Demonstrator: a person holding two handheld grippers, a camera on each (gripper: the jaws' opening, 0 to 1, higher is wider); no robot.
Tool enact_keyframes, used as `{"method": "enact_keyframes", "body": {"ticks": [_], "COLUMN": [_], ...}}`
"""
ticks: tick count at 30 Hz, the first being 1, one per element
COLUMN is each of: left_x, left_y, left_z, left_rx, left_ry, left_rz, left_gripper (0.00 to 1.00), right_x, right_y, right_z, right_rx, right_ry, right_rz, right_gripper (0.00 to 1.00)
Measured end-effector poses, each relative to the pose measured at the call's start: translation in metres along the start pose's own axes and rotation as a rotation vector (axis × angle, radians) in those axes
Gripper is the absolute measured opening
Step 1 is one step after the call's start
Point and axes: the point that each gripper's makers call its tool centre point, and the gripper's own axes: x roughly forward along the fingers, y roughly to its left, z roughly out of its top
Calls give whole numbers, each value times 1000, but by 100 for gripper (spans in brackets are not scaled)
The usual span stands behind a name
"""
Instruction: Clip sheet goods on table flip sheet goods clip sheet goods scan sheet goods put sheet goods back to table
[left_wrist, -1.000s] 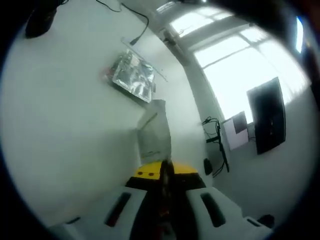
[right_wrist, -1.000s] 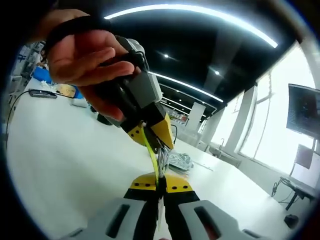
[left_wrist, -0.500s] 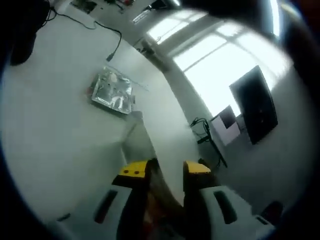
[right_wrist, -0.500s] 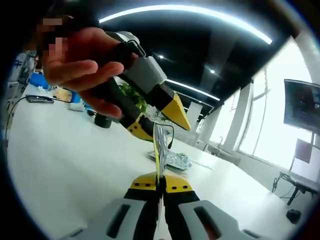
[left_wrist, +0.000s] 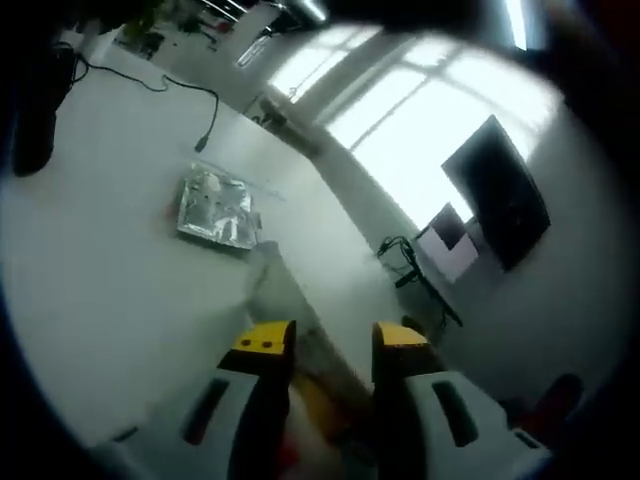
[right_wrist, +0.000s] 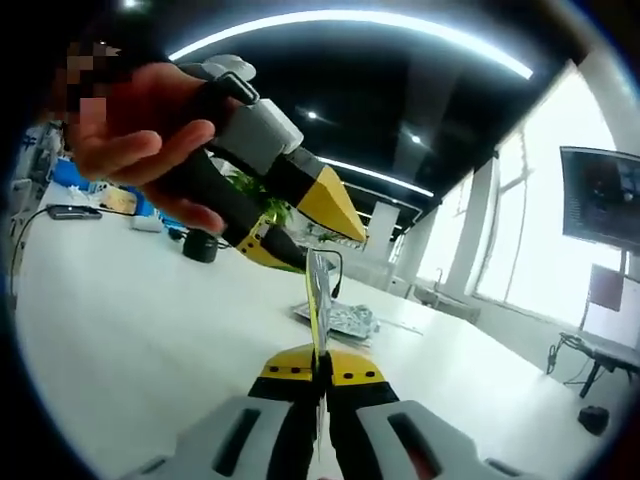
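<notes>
A thin silvery sheet pack (right_wrist: 317, 300) stands edge-on, with my right gripper (right_wrist: 320, 362) shut on its lower edge. Just above it, a hand holds my left gripper (right_wrist: 332, 253) with both yellow-tipped jaws spread on either side of the pack's top. In the left gripper view, my left gripper (left_wrist: 330, 340) is open and the pack (left_wrist: 275, 285) shows as a pale blur between and beyond the jaws. A pile of silver foil packs (left_wrist: 215, 207) lies on the white table (left_wrist: 90, 260); the same pile (right_wrist: 340, 320) sits behind the held pack.
A black cable (left_wrist: 195, 95) runs across the far part of the table. A dark monitor (left_wrist: 497, 190) hangs by bright windows. Small boxes and a dark round object (right_wrist: 200, 245) sit at the table's far left.
My left gripper went from shut on the pack's top edge to open, letting it go. My right gripper has stayed shut on the pack.
</notes>
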Motion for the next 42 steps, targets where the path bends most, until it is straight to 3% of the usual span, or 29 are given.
{"method": "enact_keyframes", "body": {"ticks": [4, 7, 19, 22, 35, 42], "left_x": [-7, -14, -30, -34, -47, -50], "left_y": [-1, -3, 0, 0, 9, 7], "left_z": [5, 12, 17, 18, 3, 2], "left_rx": [-5, 45, 163, 246, 316, 466], "left_ry": [-49, -99, -147, -164, -192, -250], "left_rz": [-20, -29, -36, -35, -41, -26], "left_gripper": [20, 20, 20, 20, 20, 19], "right_x": [0, 0, -2, -3, -6, -6], "right_y": [-3, -4, -9, -13, -26, -31], "right_z": [0, -1, -2, -3, -9, -13], "right_rx": [30, 56, 114, 142, 337, 427], "right_ry": [-1, 2, 1, 4, -1, -2], "right_rz": [-6, -13, -28, -36, -63, -79], "right_gripper": [0, 0, 0, 0, 0, 0]}}
